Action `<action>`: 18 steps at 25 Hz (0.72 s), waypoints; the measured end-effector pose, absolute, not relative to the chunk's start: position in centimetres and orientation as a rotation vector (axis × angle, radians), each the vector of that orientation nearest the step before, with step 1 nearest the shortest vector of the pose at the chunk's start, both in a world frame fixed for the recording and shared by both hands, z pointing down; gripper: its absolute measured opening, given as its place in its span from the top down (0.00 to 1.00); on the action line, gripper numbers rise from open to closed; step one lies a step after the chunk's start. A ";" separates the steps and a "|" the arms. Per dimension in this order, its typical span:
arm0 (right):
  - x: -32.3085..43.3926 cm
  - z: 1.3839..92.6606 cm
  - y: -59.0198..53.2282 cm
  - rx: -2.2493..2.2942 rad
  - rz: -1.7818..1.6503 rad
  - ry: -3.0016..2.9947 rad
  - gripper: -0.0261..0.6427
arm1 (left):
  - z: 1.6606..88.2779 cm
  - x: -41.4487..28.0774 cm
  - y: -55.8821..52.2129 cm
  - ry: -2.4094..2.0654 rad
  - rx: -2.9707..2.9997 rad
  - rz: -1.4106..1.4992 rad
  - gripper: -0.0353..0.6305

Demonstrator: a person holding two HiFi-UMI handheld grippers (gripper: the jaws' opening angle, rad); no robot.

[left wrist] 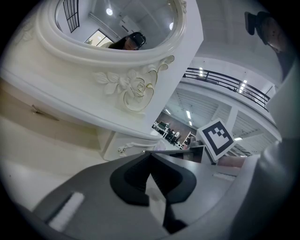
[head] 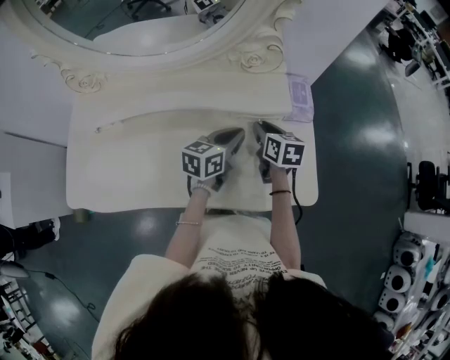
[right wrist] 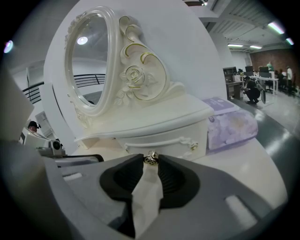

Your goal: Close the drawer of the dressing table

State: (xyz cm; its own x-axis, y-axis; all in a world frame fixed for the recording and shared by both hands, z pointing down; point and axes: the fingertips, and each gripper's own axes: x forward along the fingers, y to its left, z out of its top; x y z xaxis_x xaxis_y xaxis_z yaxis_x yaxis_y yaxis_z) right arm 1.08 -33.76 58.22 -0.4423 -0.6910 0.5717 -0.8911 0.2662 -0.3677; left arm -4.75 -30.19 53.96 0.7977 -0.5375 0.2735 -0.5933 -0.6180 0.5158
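Note:
The white dressing table (head: 126, 176) carries a carved oval mirror (head: 140, 21), and a small drawer (right wrist: 164, 136) with an ornate handle sits under the mirror's base. Its front looks about flush beneath the shelf; whether it stands slightly out I cannot tell. My right gripper (right wrist: 151, 161) points at that drawer, its tips shut on a small metal knob (right wrist: 151, 157). In the head view the right gripper (head: 257, 126) lies over the tabletop near the mirror base. Just to its left, my left gripper (head: 238, 133) hovers over the tabletop. Seen in its own view, the left gripper (left wrist: 149, 154) has its tips together and nothing between them.
A lilac tissue pack (right wrist: 232, 124) lies right of the drawer at the table's back right corner (head: 300, 97). The person sits close against the table's front edge (head: 190, 207). Dark floor surrounds the table, with equipment at the far right (head: 415, 267).

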 end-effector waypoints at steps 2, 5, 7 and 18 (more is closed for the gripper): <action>1.0 58.2 -33.9 1.451 0.963 -2.247 0.82 | 53.9 -4.8 -30.3 -0.834 2.382 0.123 0.95; 1.1 58.2 -34.0 1.453 0.960 -2.247 0.82 | 53.8 -4.7 -30.4 -0.834 2.383 0.123 0.95; 1.1 58.1 -34.2 1.455 0.949 -2.249 0.82 | 53.9 -4.7 -30.5 -0.837 2.383 0.122 0.95; 1.0 58.0 -34.7 1.463 0.947 -2.249 0.82 | 54.1 -4.7 -30.9 -0.837 2.379 0.127 0.95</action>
